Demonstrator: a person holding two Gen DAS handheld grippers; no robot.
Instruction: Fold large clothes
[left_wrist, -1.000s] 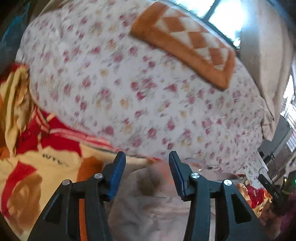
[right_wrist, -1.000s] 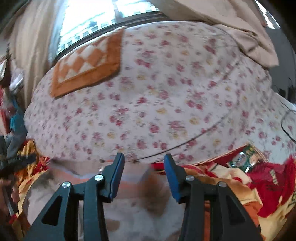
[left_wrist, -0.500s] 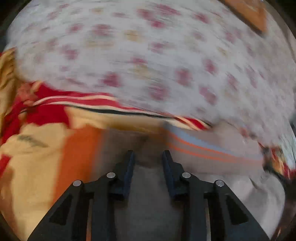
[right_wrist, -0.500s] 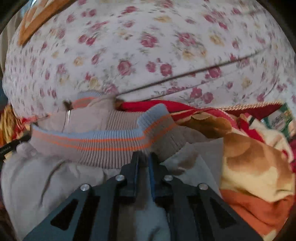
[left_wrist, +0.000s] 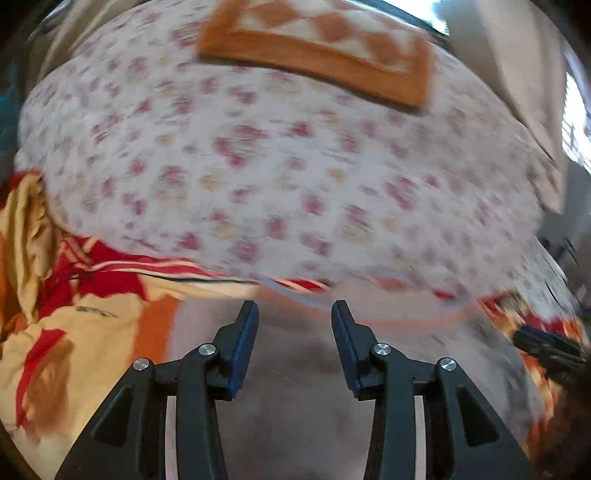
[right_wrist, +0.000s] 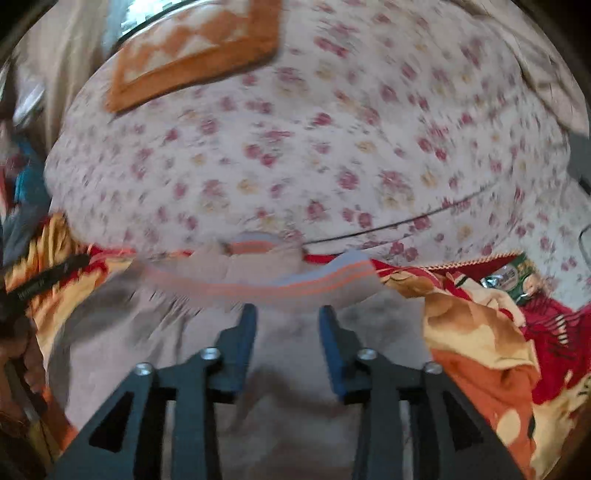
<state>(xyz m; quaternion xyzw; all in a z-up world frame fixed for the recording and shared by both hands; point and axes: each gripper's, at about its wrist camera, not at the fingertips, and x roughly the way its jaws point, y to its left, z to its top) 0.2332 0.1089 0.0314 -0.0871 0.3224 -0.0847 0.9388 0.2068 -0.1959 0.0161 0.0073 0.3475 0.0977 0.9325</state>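
**On the bed, near edge: grey sweater flat, both tongs spread and empty**

Near end of the bed, under both tongs: grey sweater (right_wrist: 295, 387), lying on the red/yellow/orange blanket (left_wrist: 74, 332). Ribbed band with orange and blue stripes (right_wrist: 314, 284) runs across its far edge, just past the fingertips. Motion blur in both views, so fabric detail is poor.

Left tongs (left_wrist: 294, 325): spread wide, nothing between the blue pads (left_wrist: 243, 347). They hang over the grey fabric; can't tell whether the tips touch it. Striped band is visible just far of the tips here too.

Right tongs (right_wrist: 287, 325): also spread, nothing gripped, over the sweater just near of the striped band. Contact with the cloth can't be told.

Blanket shows on the left of the sweater in the left view and on the right in the right view, bunched in folds there (right_wrist: 480, 350).

Farther out: floral bedsheet (left_wrist: 277, 166), white with red and yellow flowers, covers most of the bed. A thin dark cord (right_wrist: 406, 218) crosses it on the right. At the far end lies an orange-and-white checked pillow (left_wrist: 325, 44). Beyond that a bright window (right_wrist: 147, 14) and beige curtain (left_wrist: 517, 66).
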